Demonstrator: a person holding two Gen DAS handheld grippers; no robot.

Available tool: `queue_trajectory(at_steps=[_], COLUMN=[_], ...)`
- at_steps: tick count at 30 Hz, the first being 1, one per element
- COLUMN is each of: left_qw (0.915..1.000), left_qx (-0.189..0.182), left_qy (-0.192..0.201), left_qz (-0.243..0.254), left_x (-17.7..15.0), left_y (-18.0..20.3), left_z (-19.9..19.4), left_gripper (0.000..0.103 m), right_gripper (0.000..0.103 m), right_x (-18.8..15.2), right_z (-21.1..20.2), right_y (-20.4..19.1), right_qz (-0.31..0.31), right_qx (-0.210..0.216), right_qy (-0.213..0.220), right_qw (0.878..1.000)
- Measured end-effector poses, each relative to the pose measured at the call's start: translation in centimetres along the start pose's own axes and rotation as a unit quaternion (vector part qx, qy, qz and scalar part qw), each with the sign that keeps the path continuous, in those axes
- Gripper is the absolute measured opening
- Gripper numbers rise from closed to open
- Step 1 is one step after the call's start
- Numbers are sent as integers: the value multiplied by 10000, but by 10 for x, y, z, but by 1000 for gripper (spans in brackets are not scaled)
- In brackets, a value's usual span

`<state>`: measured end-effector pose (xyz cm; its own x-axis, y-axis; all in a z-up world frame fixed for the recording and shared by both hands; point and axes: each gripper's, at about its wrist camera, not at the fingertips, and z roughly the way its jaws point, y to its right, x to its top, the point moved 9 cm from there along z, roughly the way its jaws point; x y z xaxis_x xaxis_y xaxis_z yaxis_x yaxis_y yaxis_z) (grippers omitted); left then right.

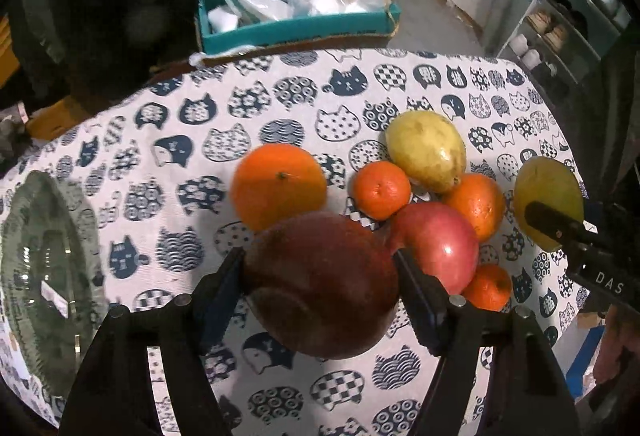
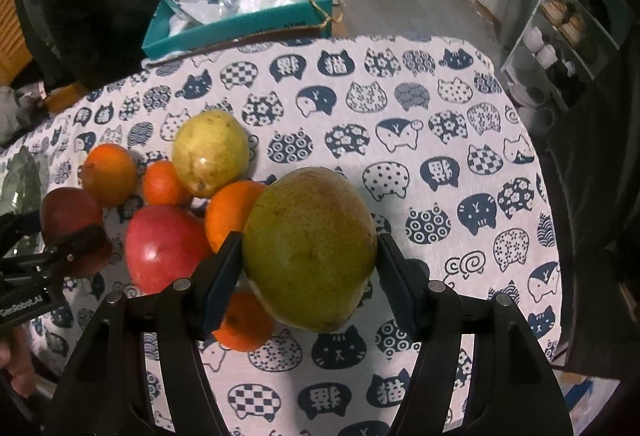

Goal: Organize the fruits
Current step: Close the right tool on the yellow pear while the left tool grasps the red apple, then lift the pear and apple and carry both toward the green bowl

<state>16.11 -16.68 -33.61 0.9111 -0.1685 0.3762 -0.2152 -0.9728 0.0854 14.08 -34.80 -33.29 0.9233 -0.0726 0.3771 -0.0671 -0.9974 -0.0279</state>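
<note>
On a cat-print tabletop (image 2: 400, 84), the left claw (image 1: 320, 276) gripped a dark red pomegranate (image 1: 320, 284) and the right claw (image 2: 308, 256) a green mango (image 2: 310, 248), both firm, smooth, probably heavy, beside the clustered fruit near the middle.

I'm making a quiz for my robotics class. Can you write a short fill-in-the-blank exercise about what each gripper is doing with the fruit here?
1. The left gripper is shut on a dark ____ fruit.
2. The right gripper is shut on a ____ mango.
3. The tablecloth is printed with ____ faces.
4. The glass plate lies to the ____ of the fruit pile.

Missing words: red; green; cat; left
</note>
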Motion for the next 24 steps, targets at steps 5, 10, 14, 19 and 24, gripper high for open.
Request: queue_trajectory(at_steps=[5,10,14,19,24], left_qw=[9998,9989,9977,9950,9929], left_qx=[59,153,202,275,231], left_qy=[189,442,640,959,1170], left_qz=[-15,3,-17,-36,-42], left_x=[2,4,7,13,16], left_y=[-8,-15,-20,-29,-35], left_z=[-20,-44,-64,-91,-115], left_gripper=[75,75,75,76,75], right_gripper=[66,66,66,66,66], right_x=[7,13,18,23,28], right_z=[-18,-37,-51,-72,-95], right_y=[-12,-22,-29,-36,-43], right_qz=[-117,-234,-274,-316,-317], right_qx=[36,59,105,105,196], right_qy=[243,470,655,916,1156], right_qw=[9996,9986,9974,9952,9926])
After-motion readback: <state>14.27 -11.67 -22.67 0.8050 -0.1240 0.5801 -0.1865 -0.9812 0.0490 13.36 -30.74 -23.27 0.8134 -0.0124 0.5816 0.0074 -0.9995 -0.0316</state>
